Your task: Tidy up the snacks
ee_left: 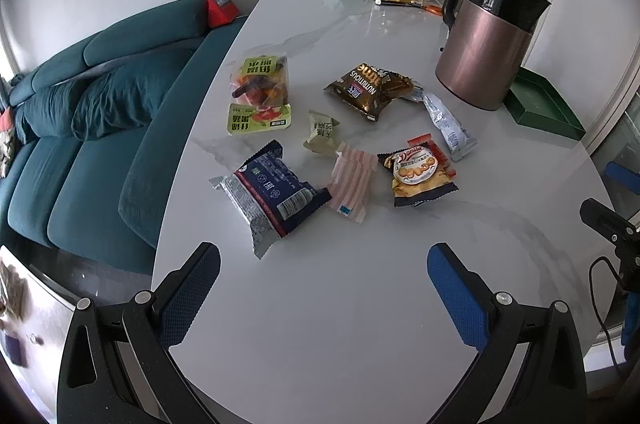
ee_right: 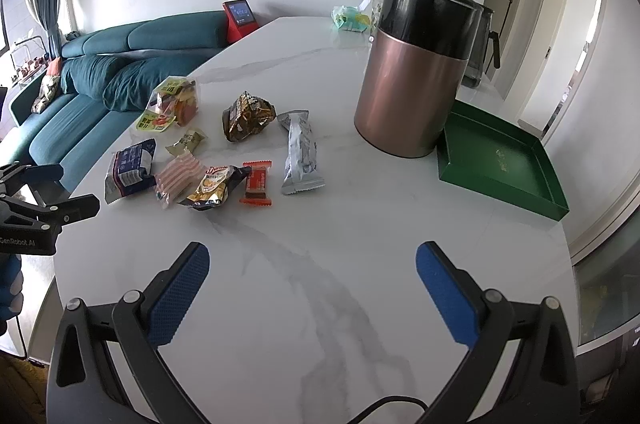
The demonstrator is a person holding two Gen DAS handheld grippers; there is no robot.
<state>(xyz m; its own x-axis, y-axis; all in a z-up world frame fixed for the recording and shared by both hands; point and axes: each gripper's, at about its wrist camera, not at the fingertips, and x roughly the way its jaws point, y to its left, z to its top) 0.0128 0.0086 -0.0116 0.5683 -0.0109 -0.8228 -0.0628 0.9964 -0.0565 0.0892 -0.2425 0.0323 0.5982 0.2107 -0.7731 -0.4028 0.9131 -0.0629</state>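
— Where do the grippers stand?

— Both hover over the near part of the white marble table [ee_right: 360,224]. The left gripper [ee_left: 324,292] has its jaws spread wide with nothing between them, and so does the right gripper [ee_right: 312,288]. Bare tabletop lies under and ahead of each.

— And the snacks?

— Clustered mid-table, toward the sofa-side edge. The navy-and-silver packet [ee_left: 266,198] lies nearest that edge, touching the pink striped packet [ee_left: 352,180]. The butter cookie bag [ee_left: 420,176] overlaps the orange bar [ee_right: 258,182]; the long silver packet [ee_right: 302,152] lies just beside them. Farther back are the brown bag [ee_left: 370,90], the small olive packet [ee_left: 322,134] and the green-labelled fruit pack [ee_left: 260,92].

— Where is there room?

— The green tray [ee_right: 504,160] sits at the right edge, touching or nearly touching the copper canister [ee_right: 412,80]; I cannot tell which. A clear strip of table runs between the snacks and the tray.
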